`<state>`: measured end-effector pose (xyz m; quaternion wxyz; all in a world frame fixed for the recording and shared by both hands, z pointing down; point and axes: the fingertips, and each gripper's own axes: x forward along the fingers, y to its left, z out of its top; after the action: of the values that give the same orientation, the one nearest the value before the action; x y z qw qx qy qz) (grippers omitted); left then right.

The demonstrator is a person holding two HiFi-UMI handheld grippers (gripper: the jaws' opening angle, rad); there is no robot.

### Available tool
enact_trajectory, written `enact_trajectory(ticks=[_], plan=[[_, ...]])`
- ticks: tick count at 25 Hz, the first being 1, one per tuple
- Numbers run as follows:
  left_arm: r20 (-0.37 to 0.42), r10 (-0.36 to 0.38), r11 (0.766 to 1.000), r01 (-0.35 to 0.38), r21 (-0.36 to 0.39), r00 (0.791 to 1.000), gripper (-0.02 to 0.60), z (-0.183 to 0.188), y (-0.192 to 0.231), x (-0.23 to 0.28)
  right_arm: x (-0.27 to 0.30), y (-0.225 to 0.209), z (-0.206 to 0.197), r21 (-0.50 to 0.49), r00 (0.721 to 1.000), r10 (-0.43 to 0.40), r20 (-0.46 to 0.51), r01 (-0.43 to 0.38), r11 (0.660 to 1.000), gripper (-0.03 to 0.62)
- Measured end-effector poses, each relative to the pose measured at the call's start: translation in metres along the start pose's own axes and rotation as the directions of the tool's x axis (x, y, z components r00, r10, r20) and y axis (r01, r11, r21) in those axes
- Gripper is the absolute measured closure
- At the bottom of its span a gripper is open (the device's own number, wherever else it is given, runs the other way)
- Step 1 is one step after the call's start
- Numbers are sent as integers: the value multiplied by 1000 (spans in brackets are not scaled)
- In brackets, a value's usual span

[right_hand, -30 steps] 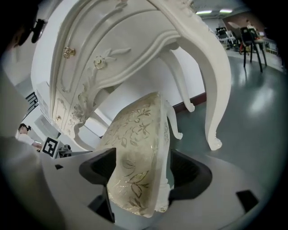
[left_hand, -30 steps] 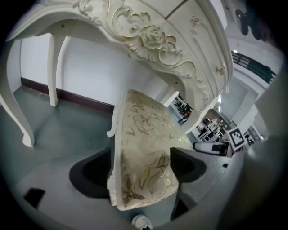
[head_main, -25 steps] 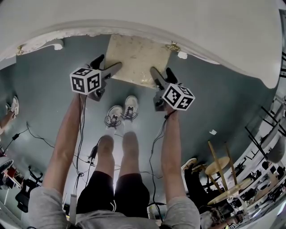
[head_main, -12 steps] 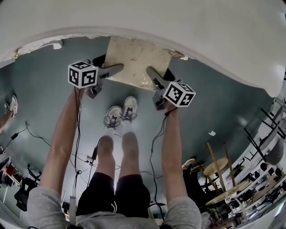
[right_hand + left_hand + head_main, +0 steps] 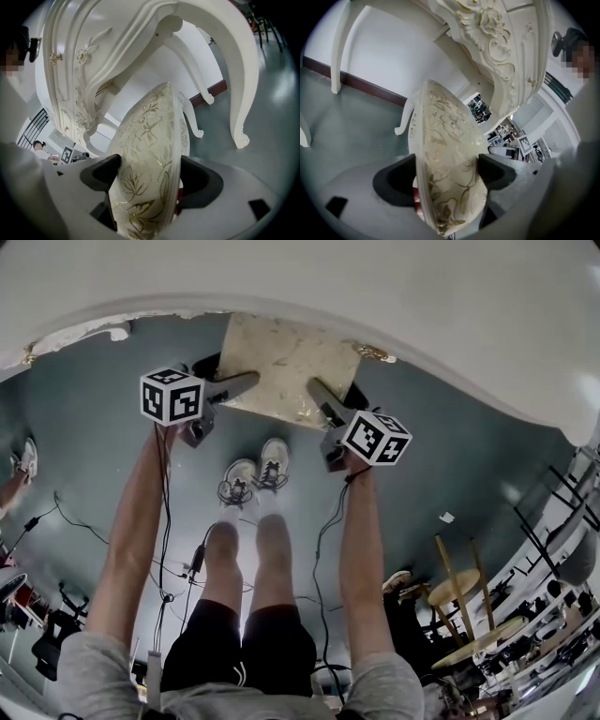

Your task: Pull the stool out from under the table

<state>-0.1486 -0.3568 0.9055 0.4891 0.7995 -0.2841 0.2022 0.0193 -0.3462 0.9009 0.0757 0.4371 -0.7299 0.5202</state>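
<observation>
- stool (image 5: 286, 367): cream seat with a gold leaf pattern. Its far edge is tucked under the front edge of the table (image 5: 394, 296); most of the seat shows out in front.
- left gripper (image 5: 230, 372): at the table's front edge, on the stool's left side. In the left gripper view the seat (image 5: 445, 150) fills the gap and both pads sit against it, so it is clamped on the stool.
- right gripper (image 5: 335, 390): at the table's front edge, on the stool's right side. Its jaws have just been opening, wide now. The seat (image 5: 150, 150) stands between them with a pad touching each face, so it is grasping the stool.
- table: white, with a carved apron, gold trim and curved legs, seen above the seat in both gripper views.
- shoes (image 5: 255, 479): on the grey floor (image 5: 84, 409) in front of the table, farther out than the stool.
- wooden stools (image 5: 459, 589): well apart from the table, off to its right.
- cables (image 5: 80, 526): loose on the floor in front of the table.
</observation>
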Motion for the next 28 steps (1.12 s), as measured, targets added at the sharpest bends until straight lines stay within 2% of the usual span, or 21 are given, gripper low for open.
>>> enact_trajectory(ticks=[8, 16, 28], plan=[[36, 22, 1000, -23, 4, 999, 169, -2, -16, -8, -17, 5, -2, 35, 999, -30, 29, 29, 999, 186], [67, 18, 1000, -17, -10, 998, 169, 7, -46, -15, -51, 11, 1, 113, 994, -69, 88, 59, 992, 186], [16, -6, 1000, 6, 14, 1000, 169, -15, -92, -14, -109, 6, -25, 208, 982, -123, 144, 91, 974, 186]])
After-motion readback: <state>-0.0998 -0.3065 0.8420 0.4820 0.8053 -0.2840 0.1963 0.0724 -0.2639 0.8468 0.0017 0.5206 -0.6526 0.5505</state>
